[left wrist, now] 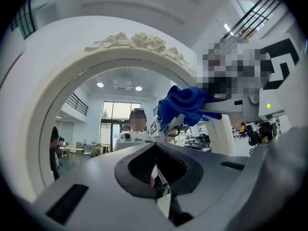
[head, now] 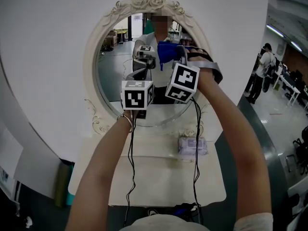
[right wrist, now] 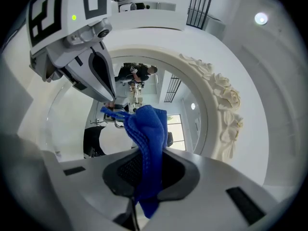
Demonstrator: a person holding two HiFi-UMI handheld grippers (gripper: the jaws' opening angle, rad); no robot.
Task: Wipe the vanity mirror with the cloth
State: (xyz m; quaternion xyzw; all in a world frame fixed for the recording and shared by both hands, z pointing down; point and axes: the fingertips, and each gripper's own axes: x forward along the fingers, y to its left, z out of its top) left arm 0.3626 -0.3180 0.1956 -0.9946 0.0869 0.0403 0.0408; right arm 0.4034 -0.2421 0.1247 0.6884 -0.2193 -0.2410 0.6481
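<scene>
Cables [head: 131, 177] are hanging from both grippers and crossing the near edge of the white table [head: 159, 182]. A packet [head: 192, 146] is lying toward the far edge of the table, right of centre, just beside the foot of the mirror [head: 113, 78].

Left gripper [left wrist: 155, 148]: jaws are sitting together and I am seeing nothing between them. It is pointing at the lower middle of the glass.

Right gripper [right wrist: 144, 160]: jaws are clamping a fold of the blue cloth [right wrist: 147, 129]. The loose end is bunching up in front of them, at the upper right of the glass. I cannot tell whether the cloth is touching the glass.

A person [head: 262, 66] is standing well apart in the hall beyond the right side of the table.

Risks, as judgement:
- Only a narrow fold is sitting in the jaws, so drag against the glass could be pulling the cloth free.
- The mirror appears to be standing loose, so a push this high up could be tipping it or sliding it off the far edge.
- A hard jaw tip could be marking the glass if the cloth bunches aside.
- The cables could be snagging the packet.

Writing: the gripper cubes are showing only black-and-white square markers. The print on the packet is too small to read.
</scene>
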